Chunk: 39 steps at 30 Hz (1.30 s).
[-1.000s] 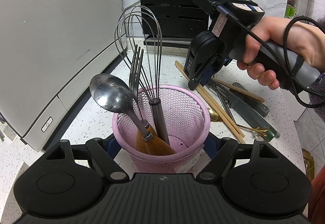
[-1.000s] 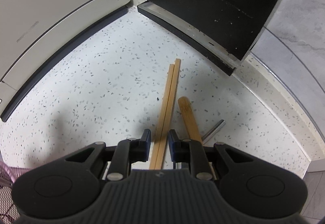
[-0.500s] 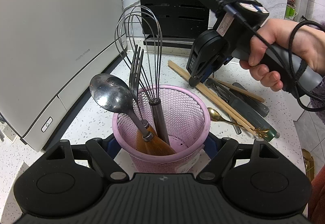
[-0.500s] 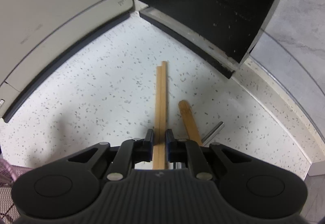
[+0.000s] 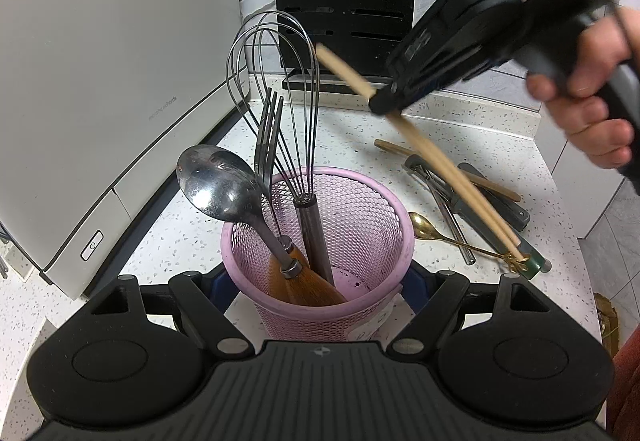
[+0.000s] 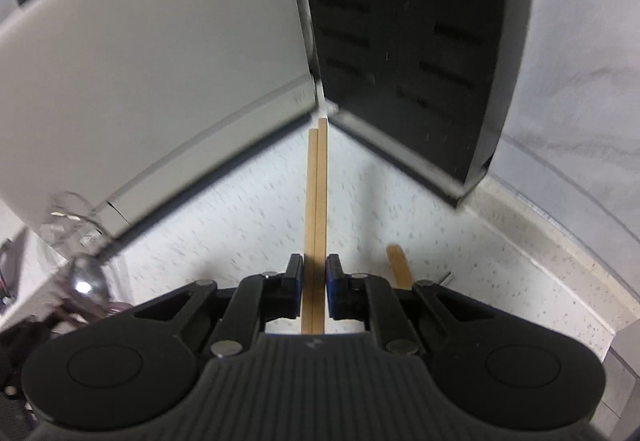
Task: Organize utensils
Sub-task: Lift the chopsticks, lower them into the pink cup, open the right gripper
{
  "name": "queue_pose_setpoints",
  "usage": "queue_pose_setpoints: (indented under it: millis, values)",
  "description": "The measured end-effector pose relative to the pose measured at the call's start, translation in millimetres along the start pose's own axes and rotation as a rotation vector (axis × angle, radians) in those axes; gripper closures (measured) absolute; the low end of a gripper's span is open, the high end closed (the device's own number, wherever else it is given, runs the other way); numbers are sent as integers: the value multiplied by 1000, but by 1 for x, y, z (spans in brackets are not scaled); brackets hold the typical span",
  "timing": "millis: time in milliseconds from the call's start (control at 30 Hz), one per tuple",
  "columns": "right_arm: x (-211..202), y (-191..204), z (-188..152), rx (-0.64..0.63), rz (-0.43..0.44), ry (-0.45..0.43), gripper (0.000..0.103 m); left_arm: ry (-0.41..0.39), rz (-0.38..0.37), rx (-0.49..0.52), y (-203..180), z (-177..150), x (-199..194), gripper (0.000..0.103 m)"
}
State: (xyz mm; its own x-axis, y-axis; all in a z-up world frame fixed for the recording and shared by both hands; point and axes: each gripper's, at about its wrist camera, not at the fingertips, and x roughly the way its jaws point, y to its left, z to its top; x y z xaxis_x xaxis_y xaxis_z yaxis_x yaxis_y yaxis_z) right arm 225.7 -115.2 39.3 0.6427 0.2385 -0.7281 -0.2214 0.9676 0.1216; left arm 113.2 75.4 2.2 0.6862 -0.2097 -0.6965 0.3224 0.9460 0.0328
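- The chopsticks (image 6: 316,209) are clamped by the right claw (image 6: 316,281), whose jaws have just been closing on them; they are tilted, far ends raised, low tips near the utensils at 4 o'clock of the basket (image 5: 400,241).
- The basket is gripped by the left claw (image 5: 316,281); a whisk (image 5: 280,89), fork (image 5: 269,137) and spoon (image 5: 216,181) are held upright inside.
- The basket is stood on the tabletop (image 5: 192,225).

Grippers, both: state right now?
Left gripper: closed on the pink mesh basket.
Right gripper: jaws have just closed on the pair of wooden chopsticks, lifted off the counter.
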Motion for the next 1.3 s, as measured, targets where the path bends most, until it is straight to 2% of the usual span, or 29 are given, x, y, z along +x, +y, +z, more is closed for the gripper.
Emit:
queue_pose_setpoints:
  millis: [233, 433, 533, 633, 733, 933, 1300]
  values:
    - [-52, 15, -17, -2, 64, -218, 94, 0, -1, 0, 0, 0, 0, 11]
    - [-98, 33, -30, -32, 100, -485, 94, 0, -11, 8, -3, 1, 0, 11]
    - [-108, 38, -37, -27, 134, -626, 94, 0, -17, 14, -2, 0, -3, 11]
    - [-106, 40, -44, 4, 166, -717, 94, 0, -18, 13, -2, 0, -4, 11]
    - [-97, 41, -52, 21, 176, -765, 94, 1, -18, 13, -2, 0, -4, 11]
    - [-84, 45, -59, 34, 197, -805, 94, 2, -20, 13, -2, 0, -2, 11]
    - [-73, 50, -75, -56, 242, -763, 94, 2, -21, 12, -1, 1, -3, 11]
